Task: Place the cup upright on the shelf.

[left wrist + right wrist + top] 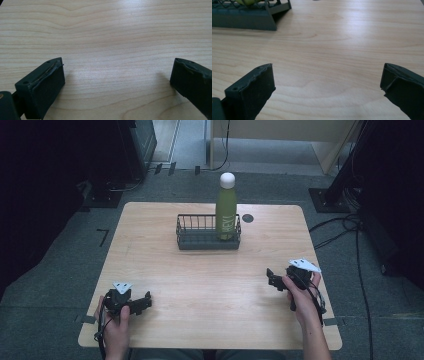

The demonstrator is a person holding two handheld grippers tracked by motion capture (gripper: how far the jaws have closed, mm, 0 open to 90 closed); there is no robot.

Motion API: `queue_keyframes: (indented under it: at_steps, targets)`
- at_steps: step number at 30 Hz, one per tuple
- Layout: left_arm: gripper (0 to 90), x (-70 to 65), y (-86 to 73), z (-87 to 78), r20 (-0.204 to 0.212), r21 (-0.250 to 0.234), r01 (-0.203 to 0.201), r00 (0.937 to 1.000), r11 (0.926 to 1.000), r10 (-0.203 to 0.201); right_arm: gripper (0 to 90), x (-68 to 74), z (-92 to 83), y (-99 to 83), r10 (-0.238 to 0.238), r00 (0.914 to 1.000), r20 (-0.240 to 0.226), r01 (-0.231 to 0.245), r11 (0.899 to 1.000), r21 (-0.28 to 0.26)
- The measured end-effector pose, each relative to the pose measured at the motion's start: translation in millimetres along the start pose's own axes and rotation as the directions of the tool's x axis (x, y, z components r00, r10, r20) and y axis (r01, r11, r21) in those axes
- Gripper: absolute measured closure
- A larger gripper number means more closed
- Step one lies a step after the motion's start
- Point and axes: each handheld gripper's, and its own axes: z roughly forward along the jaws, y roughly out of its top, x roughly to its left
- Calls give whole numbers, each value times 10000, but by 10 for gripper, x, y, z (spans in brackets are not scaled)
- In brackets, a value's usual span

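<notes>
A tall green bottle with a white cap (226, 207) is standing upright at the right end of a dark wire basket (197, 239) near the far edge of the light wooden table (210, 285), while the left gripper (145, 302) and right gripper (271, 279) are hovering near the front corners, jaws spread wide and holding nothing.

High view above table (210, 285); gripper views low over wood (shared surface).
</notes>
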Motion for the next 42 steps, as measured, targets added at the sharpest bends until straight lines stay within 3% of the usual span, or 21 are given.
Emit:
queue_keyframes:
  at_steps: [13,20,27,34,40,42]
  targets:
    - [0,-1,0,0,2,0,11,10000,10000,-11,0,-283,-236,-294,200,9976,658,-224,9991,360]
    - [0,-1,0,0,1,-2,13,10000,10000,-13,0,-376,-336,-504,-33,9920,1258,-115,9932,1162]
    - [0,-1,0,0,1,-1,13,10000,10000,-13,0,-432,-423,-666,-25,9867,1624,-228,9878,1538]
    - [0,-1,-1,0,1,-3,11,10000,10000,-11,0,-484,-537,-759,185,9844,1750,-449,9879,1484]
    - [0,-1,-1,0,0,-5,12,10000,10000,-12,0,-545,-596,-795,110,9856,1689,-366,9882,1490]
    - [0,-1,-1,0,1,-4,14,10000,10000,-14,0,-555,-598,-797,220,9824,1855,-496,9881,1458]
